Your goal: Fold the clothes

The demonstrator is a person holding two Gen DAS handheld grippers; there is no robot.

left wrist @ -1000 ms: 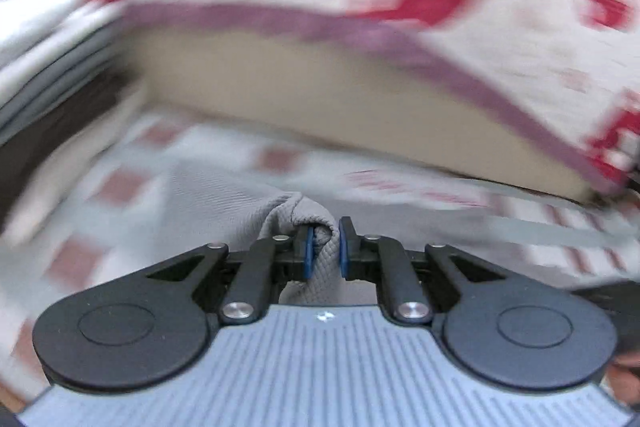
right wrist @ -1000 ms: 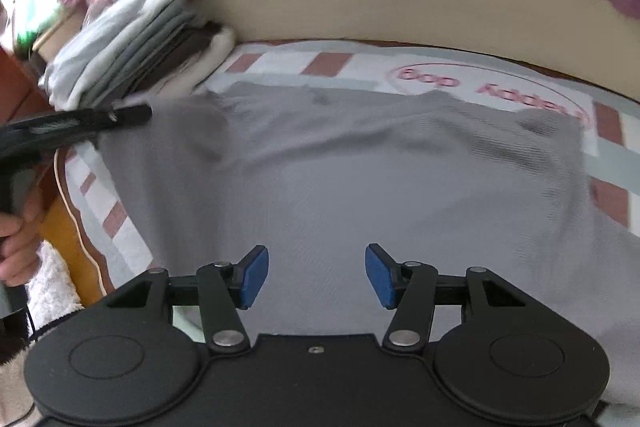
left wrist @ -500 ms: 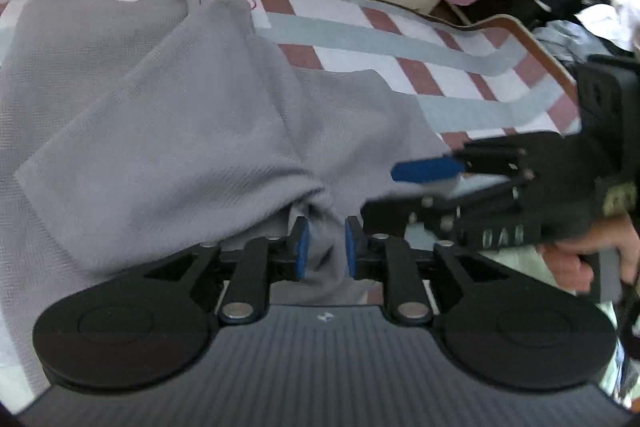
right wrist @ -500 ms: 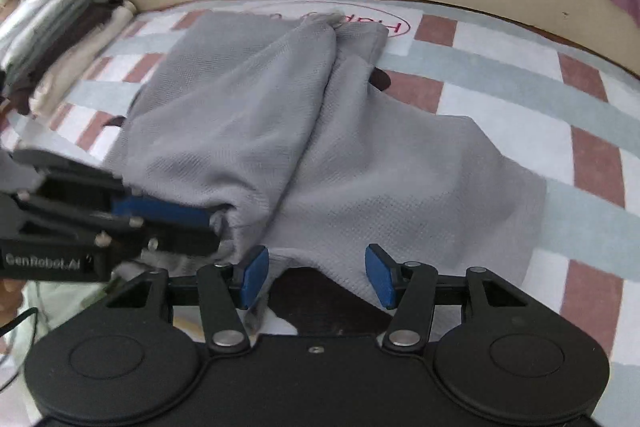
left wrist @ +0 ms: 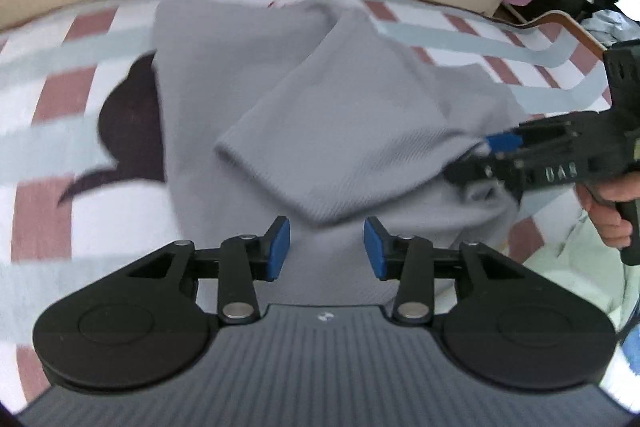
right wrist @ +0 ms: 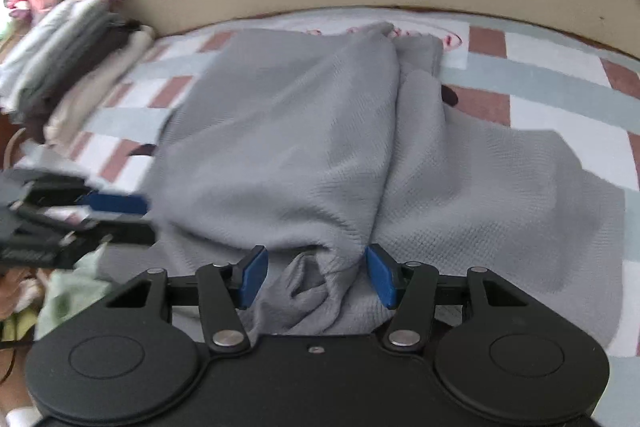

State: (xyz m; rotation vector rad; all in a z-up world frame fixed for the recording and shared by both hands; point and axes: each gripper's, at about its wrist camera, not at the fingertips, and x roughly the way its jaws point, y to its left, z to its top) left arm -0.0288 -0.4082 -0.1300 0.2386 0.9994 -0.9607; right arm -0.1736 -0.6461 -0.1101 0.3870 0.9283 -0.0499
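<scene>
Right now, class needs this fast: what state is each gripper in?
Left gripper: open, holding nothing, above the grey garment.
Right gripper: open, bunched grey fabric between the jaws, not clamped.

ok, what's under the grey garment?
The grey garment lies on a striped mat. A dark printed shape and red lettering show at its edges; the rest of each is covered.
</scene>
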